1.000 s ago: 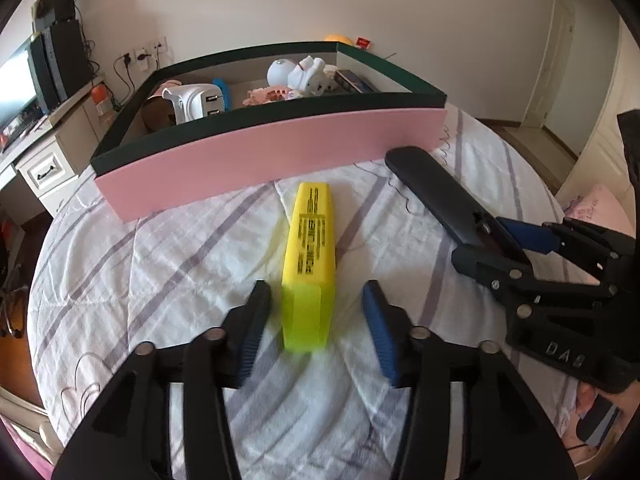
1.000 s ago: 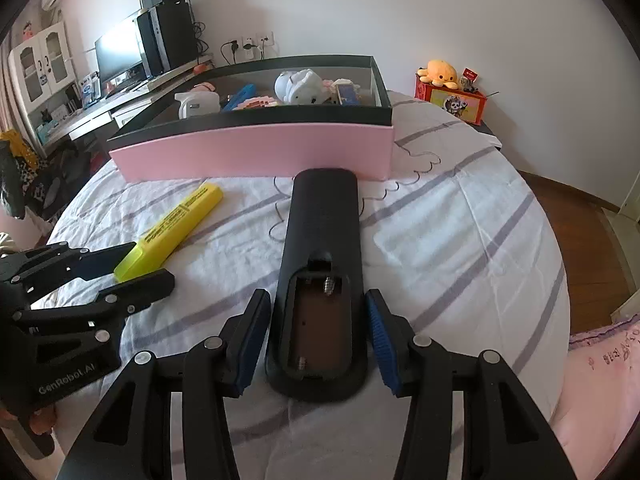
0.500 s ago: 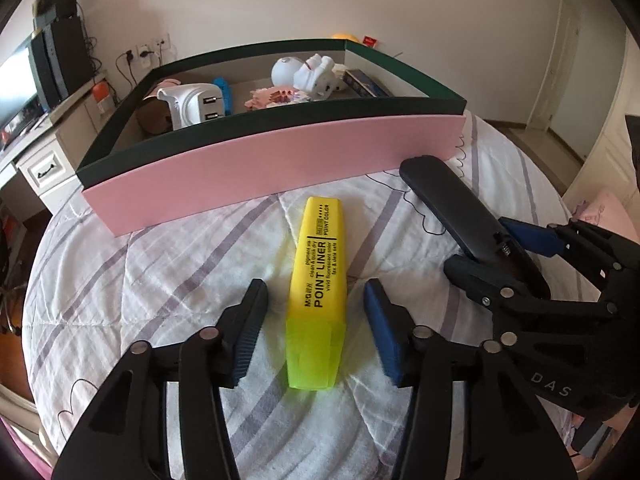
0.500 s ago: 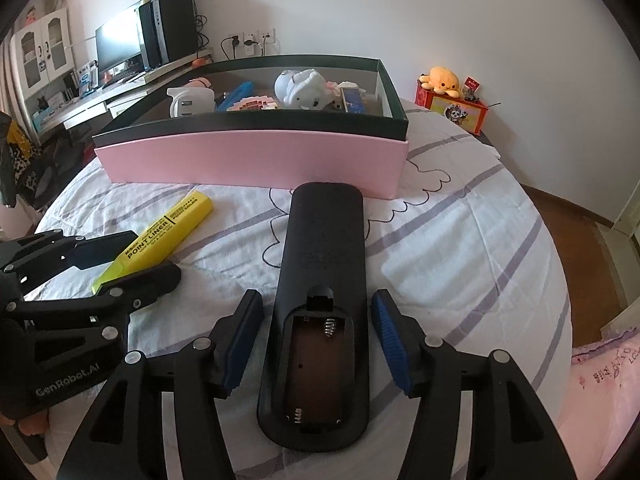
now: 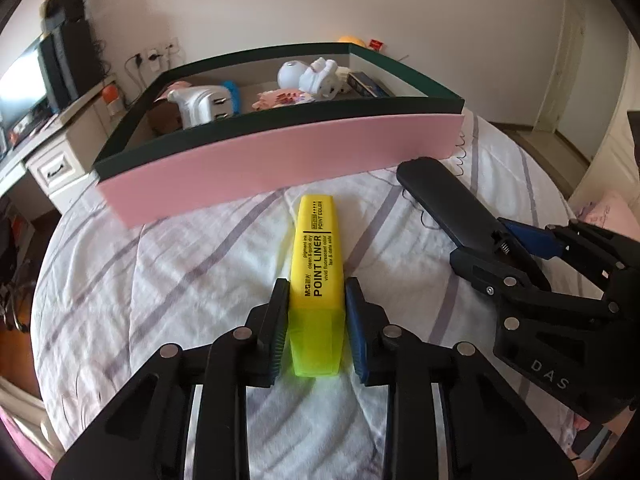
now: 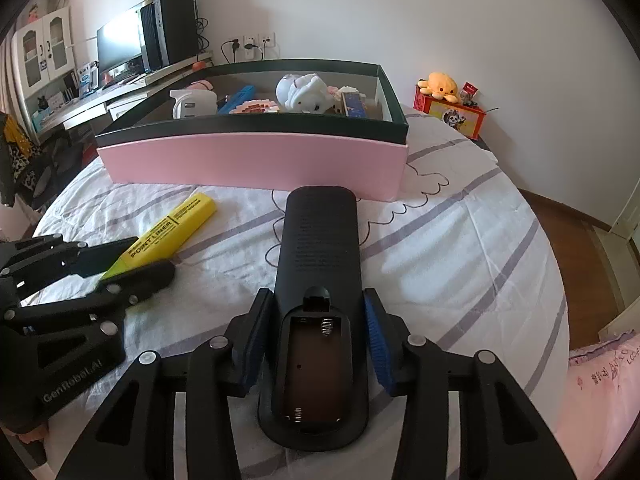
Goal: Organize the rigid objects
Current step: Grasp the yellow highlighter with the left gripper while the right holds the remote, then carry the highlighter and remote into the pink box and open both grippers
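left gripper: pads pressed on both sides of yellow highlighter, lying on bedsheet
right gripper: fingers straddle black remote, seem clamped on it
step: grasp, both items
next: lift, carry over near wall of pink box, drop inside w/ toys

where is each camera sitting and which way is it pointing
Left wrist: rides on the left gripper, looking forward along its fingers over the yellow plastic highlighter toward the pink-sided open box; the right gripper shows at right.
Right wrist: rides on the right gripper, looking along the black remote with open battery bay toward the box; the left gripper shows at left.
Shared: highlighter, remote, box, striped white bedsheet.
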Available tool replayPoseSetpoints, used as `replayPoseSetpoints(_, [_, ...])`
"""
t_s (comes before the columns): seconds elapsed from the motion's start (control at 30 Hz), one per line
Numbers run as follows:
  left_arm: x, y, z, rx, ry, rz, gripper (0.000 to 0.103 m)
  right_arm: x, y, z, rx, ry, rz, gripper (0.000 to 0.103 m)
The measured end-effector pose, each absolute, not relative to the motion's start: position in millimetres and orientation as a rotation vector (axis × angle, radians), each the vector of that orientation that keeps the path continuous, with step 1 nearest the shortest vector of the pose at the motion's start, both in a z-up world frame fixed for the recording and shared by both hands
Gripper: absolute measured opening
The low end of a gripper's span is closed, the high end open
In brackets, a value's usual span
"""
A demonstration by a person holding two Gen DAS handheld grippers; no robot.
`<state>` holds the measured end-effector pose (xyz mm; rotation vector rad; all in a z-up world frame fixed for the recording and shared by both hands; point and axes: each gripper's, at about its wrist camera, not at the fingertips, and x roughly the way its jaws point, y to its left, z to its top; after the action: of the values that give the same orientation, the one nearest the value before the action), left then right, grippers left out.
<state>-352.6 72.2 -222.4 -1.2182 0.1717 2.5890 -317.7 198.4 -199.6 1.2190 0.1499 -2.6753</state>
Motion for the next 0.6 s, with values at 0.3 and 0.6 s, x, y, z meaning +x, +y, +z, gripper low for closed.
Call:
replayPoseSetpoints(0.3, [-326,65,-223,-1.211,0.109,2.629,0.028,-300,192,-200,1.215,0.137,-2.625,0.045])
replayPoseSetpoints(0.6, [-338,75,-225,-1.198,0.191,2.648,0.027,-313,187,-201,1.215,0.150,-2.627,0.045])
